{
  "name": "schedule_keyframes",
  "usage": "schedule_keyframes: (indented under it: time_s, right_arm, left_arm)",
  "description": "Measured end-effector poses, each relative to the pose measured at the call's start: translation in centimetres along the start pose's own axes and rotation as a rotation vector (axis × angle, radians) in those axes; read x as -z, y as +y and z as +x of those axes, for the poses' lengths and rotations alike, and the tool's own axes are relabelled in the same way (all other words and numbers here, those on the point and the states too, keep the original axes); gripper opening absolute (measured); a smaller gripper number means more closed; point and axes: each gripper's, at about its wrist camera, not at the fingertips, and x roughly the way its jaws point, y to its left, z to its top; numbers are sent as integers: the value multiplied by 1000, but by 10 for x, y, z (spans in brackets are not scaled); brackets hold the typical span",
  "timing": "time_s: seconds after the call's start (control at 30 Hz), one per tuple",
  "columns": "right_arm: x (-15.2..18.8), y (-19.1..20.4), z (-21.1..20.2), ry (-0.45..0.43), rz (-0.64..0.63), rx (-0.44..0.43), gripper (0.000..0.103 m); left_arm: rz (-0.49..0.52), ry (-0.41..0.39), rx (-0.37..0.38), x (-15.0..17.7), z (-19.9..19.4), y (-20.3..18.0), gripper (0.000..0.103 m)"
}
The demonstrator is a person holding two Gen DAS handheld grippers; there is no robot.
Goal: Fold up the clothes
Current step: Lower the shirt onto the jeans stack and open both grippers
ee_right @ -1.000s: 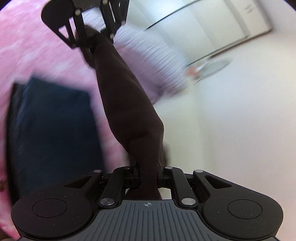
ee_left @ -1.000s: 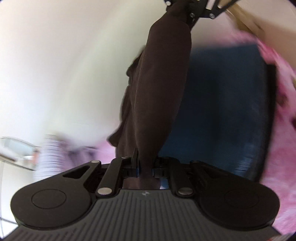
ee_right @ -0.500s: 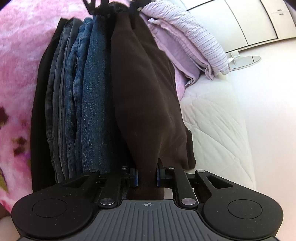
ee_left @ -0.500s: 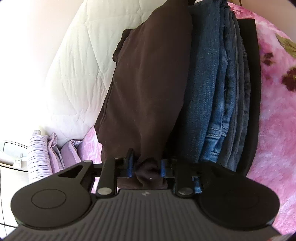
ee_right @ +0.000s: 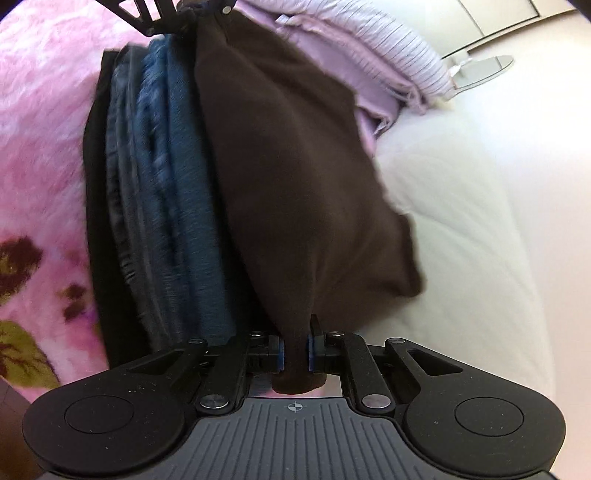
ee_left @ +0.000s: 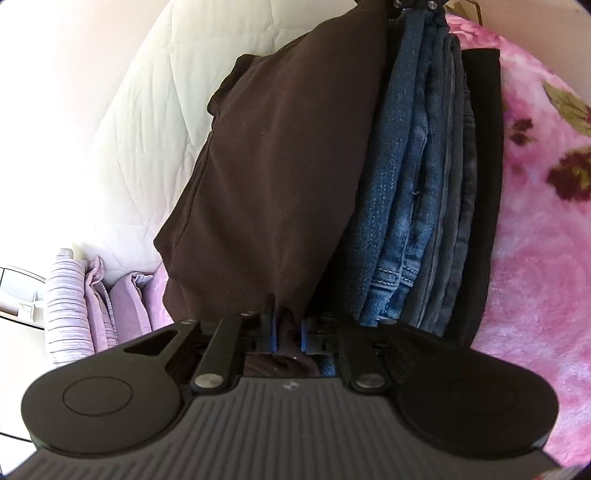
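A dark brown folded garment (ee_left: 280, 166) stretches between my two grippers and lies against the top of a stack of folded blue jeans (ee_left: 417, 206). My left gripper (ee_left: 287, 332) is shut on one end of the garment. My right gripper (ee_right: 295, 350) is shut on the other end (ee_right: 295, 192). Each gripper shows at the far top of the other's view: the right one in the left wrist view (ee_left: 410, 4), the left one in the right wrist view (ee_right: 177, 14). A black folded item (ee_left: 484, 192) lies at the bottom of the stack.
The stack sits on a pink floral blanket (ee_left: 535, 229), also in the right wrist view (ee_right: 40, 155). A white quilted cover (ee_left: 147, 122) lies beyond. Lilac striped pillows (ee_right: 369, 40) and a small round table (ee_right: 484, 70) are near the bed's head.
Both grippers brought the brown garment down from mid-air onto the jeans stack. The views have settled close over the stack, and the garment now spreads wider across it.
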Motion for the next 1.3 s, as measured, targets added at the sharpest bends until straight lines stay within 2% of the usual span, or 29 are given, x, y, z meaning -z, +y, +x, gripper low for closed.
schedule_keyframes:
  time_s: [0.23,0.33,0.43,0.6,0.77,0.8,0.83,0.9,0.93,1.07,1.17,1.3]
  right_arm:
    - [0,-34,-44,-55,37,59,8]
    - [3,-17,-38,-35,31,27,9]
    - [1,6,-16,-13,2,3,9]
    - [4,9,-27,-20,-51,43,13]
    - [6,7,-48,3,-34,27,18]
    - [1,12,-45,10,-11,15,18]
    - [-3,16,-43,16,15,3,18]
    - [-9,14,-50,12,86,-20,18]
    - [-13,9,-55,-3,133,-29,18]
    - [-31,-16,-69,-82,327,-78,18]
    - [-50,-28,-53,-104,413,-107,18]
    - [-69,-32,-23,-98,491,-112,18]
  left_arm:
    - [-17,-55,-61,34,-52,16,7]
    - [-12,-12,-7,65,-50,-2,7]
    - [5,1,-12,78,-46,-11,6]
    - [-40,23,-5,122,-91,-6,12]
    - [-139,69,4,161,-143,-5,16]
    - [-184,84,2,177,-138,12,17]
    - [-238,97,-1,145,-148,9,17]
    - [-349,119,-14,154,-170,38,17]
    - [-406,127,-30,156,-186,39,17]
    - [-592,78,-57,155,-200,69,17]
    - [-640,39,-9,152,-191,74,17]
    - [-620,74,45,165,-159,63,18]
